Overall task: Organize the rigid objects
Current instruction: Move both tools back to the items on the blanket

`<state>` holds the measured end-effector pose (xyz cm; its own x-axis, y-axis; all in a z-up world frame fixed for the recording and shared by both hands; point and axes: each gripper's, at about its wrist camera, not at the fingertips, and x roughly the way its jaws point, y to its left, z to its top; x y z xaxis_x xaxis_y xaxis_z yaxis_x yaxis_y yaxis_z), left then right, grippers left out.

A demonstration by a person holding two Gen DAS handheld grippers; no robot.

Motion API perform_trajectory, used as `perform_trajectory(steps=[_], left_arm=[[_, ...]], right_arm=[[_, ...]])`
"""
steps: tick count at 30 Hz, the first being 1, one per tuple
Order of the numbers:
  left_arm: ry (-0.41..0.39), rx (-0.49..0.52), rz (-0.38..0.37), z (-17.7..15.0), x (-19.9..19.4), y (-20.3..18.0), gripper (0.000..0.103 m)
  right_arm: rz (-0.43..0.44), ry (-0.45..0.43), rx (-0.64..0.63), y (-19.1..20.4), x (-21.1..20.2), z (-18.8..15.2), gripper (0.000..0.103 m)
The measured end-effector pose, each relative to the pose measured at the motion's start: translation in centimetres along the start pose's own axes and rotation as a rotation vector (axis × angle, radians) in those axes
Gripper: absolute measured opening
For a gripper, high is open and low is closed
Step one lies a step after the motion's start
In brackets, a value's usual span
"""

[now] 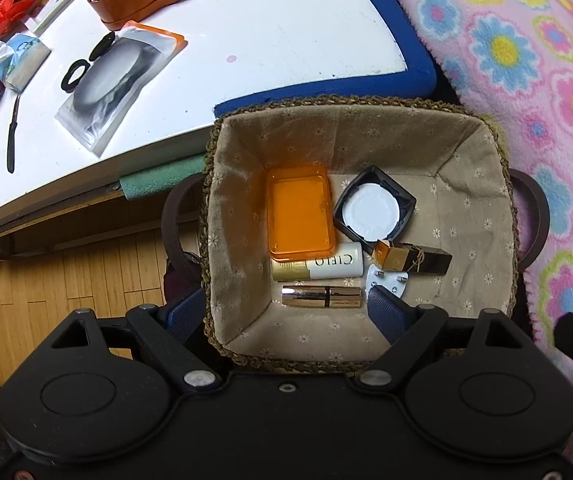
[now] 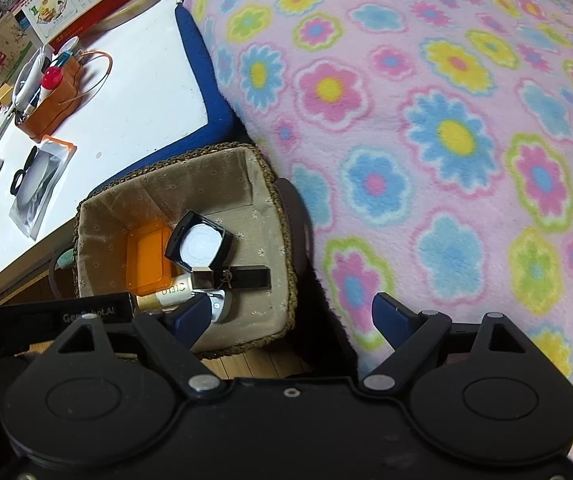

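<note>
Jaws spread and empty, the left gripper (image 1: 282, 310) and right gripper (image 2: 292, 316) hover over a fabric-lined woven basket (image 1: 222, 184) holding an orange plastic case (image 1: 300, 216), a black square compact (image 1: 374, 206) and gold tubes; a careless dip risks toppling the black-and-gold bottle (image 1: 414, 260) perched at the right.

Lined basket (image 1: 360, 128) w/ orange case (image 1: 300, 216), compact (image 1: 374, 208), tubes (image 1: 320, 266).
</note>
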<state>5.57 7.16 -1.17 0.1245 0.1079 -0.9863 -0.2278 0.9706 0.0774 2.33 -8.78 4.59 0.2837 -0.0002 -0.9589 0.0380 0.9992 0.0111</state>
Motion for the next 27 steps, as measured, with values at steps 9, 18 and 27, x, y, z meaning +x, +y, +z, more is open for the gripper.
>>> perform_trajectory(steps=[9, 18, 27], left_arm=[[-0.01, 0.022, 0.011, -0.5, -0.3, -0.5, 0.084], [-0.011, 0.063, 0.013, -0.9, -0.5, -1.6, 0.084], [-0.058, 0.155, 0.021, -2.4, -1.7, -4.4, 0.085]], right_arm=[[-0.021, -0.036, 0.043, -3.8, -2.0, -1.0, 0.088], [-0.091, -0.076, 0.081, -9.7, -3.8, -1.9, 0.089], [-0.165, -0.087, 0.153, -17.3, -4.5, -2.9, 0.089]])
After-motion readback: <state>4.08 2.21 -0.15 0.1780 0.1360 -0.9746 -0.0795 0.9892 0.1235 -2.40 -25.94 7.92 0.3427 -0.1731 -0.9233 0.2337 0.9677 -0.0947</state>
